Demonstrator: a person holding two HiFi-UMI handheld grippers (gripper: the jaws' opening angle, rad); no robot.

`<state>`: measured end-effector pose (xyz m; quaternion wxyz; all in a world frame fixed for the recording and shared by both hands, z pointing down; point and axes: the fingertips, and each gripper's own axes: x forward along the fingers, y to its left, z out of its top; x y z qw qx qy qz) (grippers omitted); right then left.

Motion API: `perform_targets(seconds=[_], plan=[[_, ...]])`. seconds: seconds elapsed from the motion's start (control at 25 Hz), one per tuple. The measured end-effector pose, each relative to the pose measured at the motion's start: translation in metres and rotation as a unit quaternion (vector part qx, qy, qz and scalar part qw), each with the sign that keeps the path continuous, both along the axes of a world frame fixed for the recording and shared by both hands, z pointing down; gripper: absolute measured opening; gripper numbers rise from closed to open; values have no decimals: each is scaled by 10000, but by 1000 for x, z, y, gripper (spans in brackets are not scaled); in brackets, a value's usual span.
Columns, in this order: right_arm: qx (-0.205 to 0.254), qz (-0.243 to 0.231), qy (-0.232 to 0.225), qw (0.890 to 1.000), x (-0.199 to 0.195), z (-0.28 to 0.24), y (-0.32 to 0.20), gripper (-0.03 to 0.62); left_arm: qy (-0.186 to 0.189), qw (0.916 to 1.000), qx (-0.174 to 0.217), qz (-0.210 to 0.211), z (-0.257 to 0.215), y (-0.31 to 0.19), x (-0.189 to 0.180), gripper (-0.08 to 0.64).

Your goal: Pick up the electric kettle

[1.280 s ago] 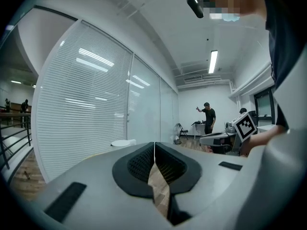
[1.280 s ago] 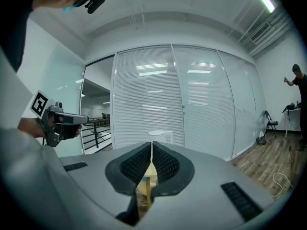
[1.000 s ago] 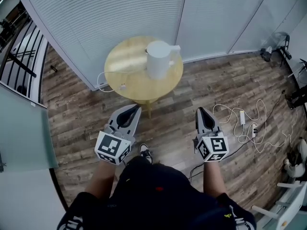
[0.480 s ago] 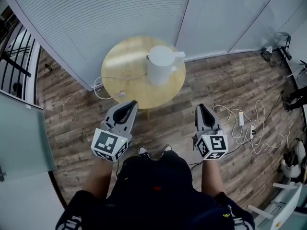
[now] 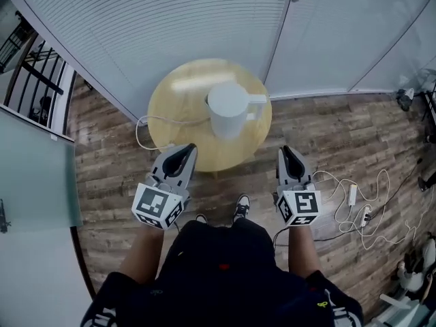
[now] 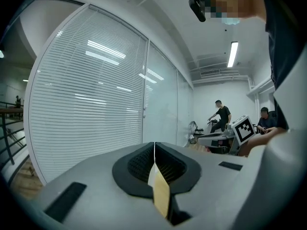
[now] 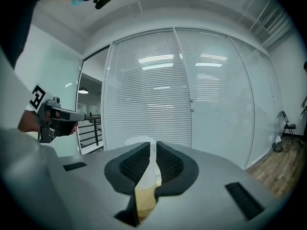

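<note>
Table (image 5: 176, 118): round, kettle (image 5: 227, 107) standing on it, nearer than before.
Left gripper (image 5: 188, 148): jaws together, empty.
Right gripper (image 5: 285, 150): jaws together, empty; approach unfinished.

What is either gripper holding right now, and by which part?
Nothing is held. The left gripper and the right gripper are both shut and empty, apart from the electric kettle, which stands untouched on the round table.

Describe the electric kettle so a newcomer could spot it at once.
In front of the glass wall with white blinds stands a round wooden table. The electric kettle sits right of its centre: a white cylinder with a handle pointing right, the only bulky thing there beside a thin white cable.
</note>
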<state>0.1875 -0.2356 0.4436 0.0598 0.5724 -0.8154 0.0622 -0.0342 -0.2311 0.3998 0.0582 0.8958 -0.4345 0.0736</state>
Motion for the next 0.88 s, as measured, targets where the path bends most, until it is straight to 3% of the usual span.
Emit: perform_targets(seconds=[0.32, 0.4, 0.52, 0.88], plan=[[-9, -452, 123, 9989, 39, 14, -88, 31, -46, 9991, -192, -379, 19, -53, 53, 23], [-69, -491, 155, 9986, 38, 25, -105, 39, -75, 9985, -272, -463, 26, -61, 54, 23], [-181, -489, 146, 9985, 33, 45, -130, 143, -104, 9975, -392, -577, 37, -72, 50, 23], [-456, -376, 589, 9965, -2, 119, -187, 166, -228, 9950, -686, -683, 63, -89, 23, 23]])
